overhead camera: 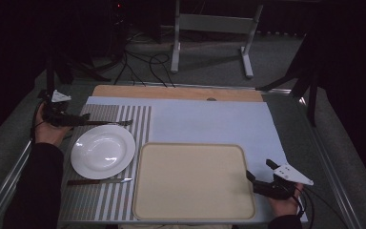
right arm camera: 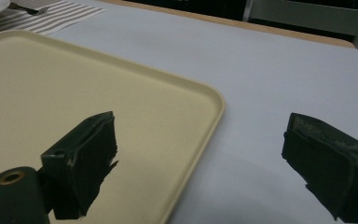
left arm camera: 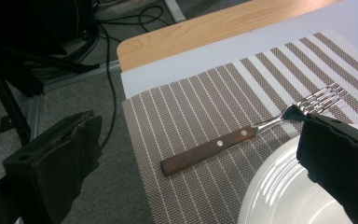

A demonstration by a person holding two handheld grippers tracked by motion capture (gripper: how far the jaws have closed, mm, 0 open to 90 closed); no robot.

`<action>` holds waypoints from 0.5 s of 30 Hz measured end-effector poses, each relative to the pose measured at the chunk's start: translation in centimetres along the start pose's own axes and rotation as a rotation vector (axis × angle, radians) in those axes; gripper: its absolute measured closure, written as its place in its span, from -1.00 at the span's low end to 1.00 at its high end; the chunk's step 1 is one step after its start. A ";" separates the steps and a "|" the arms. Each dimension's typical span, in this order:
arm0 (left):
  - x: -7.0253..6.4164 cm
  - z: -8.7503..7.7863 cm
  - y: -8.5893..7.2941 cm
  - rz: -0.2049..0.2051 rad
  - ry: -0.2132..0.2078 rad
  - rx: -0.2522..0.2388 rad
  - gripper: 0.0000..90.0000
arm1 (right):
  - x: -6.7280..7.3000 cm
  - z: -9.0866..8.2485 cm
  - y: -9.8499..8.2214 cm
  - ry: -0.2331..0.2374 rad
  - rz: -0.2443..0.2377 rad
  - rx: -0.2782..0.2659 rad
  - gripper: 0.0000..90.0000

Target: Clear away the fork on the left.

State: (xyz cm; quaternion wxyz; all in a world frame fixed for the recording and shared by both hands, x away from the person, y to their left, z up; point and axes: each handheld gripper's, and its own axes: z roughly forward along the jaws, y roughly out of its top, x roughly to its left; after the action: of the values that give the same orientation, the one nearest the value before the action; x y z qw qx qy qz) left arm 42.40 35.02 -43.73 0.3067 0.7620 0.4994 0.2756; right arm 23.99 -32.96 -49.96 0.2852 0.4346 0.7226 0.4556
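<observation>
Desk [overhead camera: 209, 119] under my rig: striped mat with plate [overhead camera: 103, 151], fork [left arm camera: 242, 135] beyond, knife [overhead camera: 100, 181] nearer; tray [overhead camera: 193, 181] bare; left gripper [overhead camera: 69, 119] and right gripper [overhead camera: 259, 179] both gaping, empty; nothing I'd judge begun.

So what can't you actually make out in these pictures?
- Plate, left gripper view: its right part is hidden behind one black jaw, and the bottom edge cuts it off.
- Fork, right gripper view: the top edge cuts it off and it is too small to read.
- Tray, right gripper view: the left and bottom edges cut it off.
- Knife, high view: too dim and small for blade detail.
</observation>
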 end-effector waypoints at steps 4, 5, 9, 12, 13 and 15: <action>0.1 0.2 0.0 -0.001 0.007 0.013 -1.00 | 0.0 0.0 0.0 0.000 0.000 0.001 -0.78; 0.1 0.3 0.0 0.000 0.006 0.016 -1.00 | 0.0 0.0 0.0 0.001 -0.001 0.001 -0.78; 0.2 0.6 0.1 -0.001 0.002 0.032 -1.00 | 0.0 0.0 0.0 -0.002 0.001 0.004 -0.78; 0.1 0.9 0.2 0.005 0.003 0.043 -1.00 | 0.0 0.0 0.0 -0.003 0.004 0.005 -0.78; 0.0 1.0 0.2 0.008 0.004 0.049 -1.00 | 0.0 0.0 0.0 -0.003 0.004 0.005 -0.78; 0.0 1.3 0.2 0.012 0.006 0.058 -1.00 | 0.0 0.0 0.0 -0.002 0.003 0.005 -0.78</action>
State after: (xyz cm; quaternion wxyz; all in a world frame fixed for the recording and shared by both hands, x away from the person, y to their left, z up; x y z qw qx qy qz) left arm 43.44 34.69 -44.39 0.2816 0.7726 0.5034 0.2651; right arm 23.97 -32.95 -50.01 0.2843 0.4367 0.7228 0.4539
